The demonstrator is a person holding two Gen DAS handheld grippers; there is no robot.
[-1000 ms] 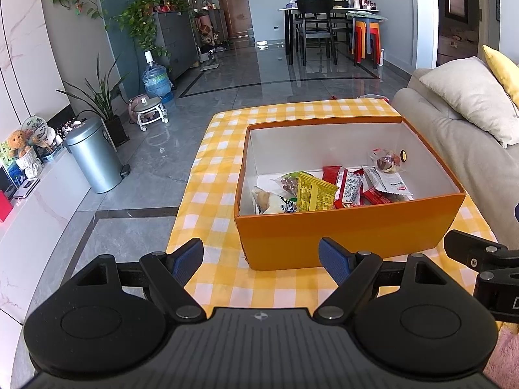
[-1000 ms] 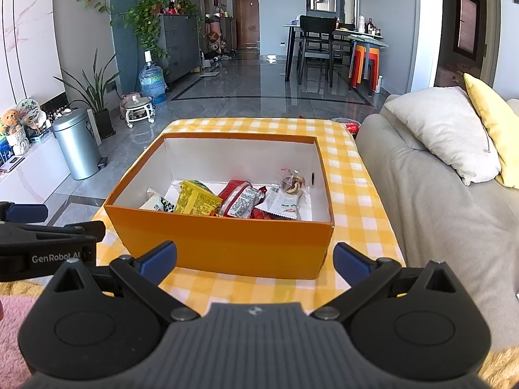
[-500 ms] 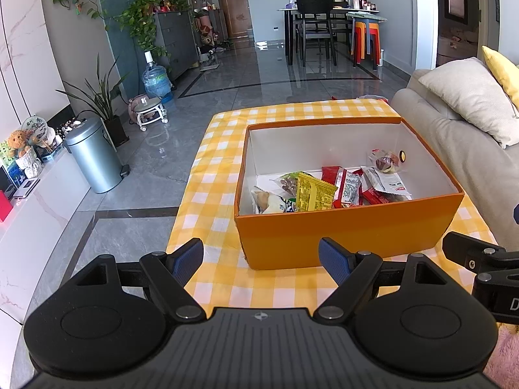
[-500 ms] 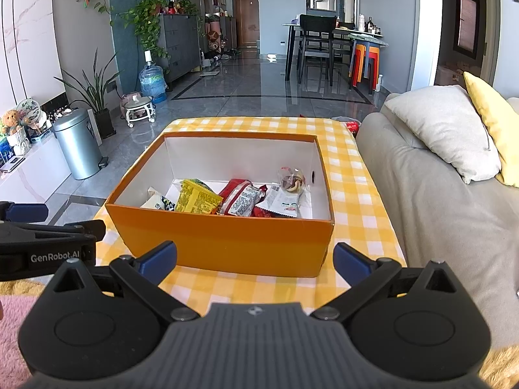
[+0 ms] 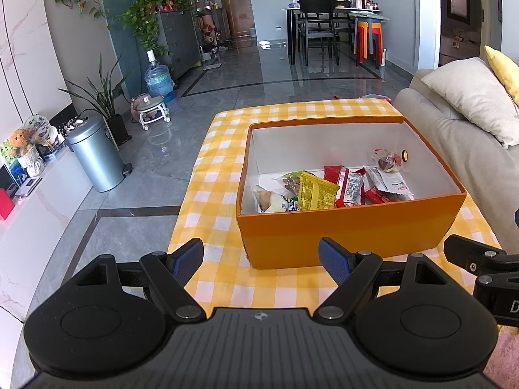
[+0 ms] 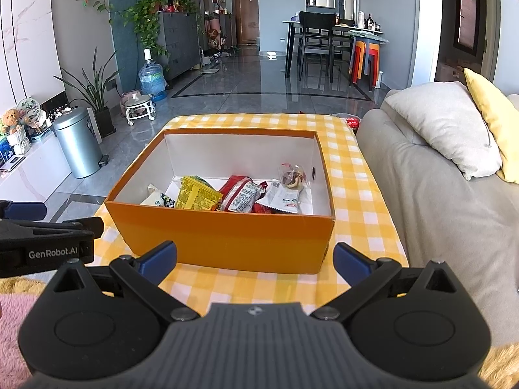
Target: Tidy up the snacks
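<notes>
An orange box stands on a yellow checked tablecloth. Inside lie several snack packets: a yellow packet, red packets, a white wrapper, a clear-wrapped chocolate snack. My left gripper is open and empty, just in front of the box's near left corner. My right gripper is open and empty, in front of the box's near wall. Each gripper shows at the edge of the other's view.
A grey sofa with beige and yellow cushions runs along the table's right side. A metal bin and plants stand on the floor to the left. A dining table with chairs is far behind.
</notes>
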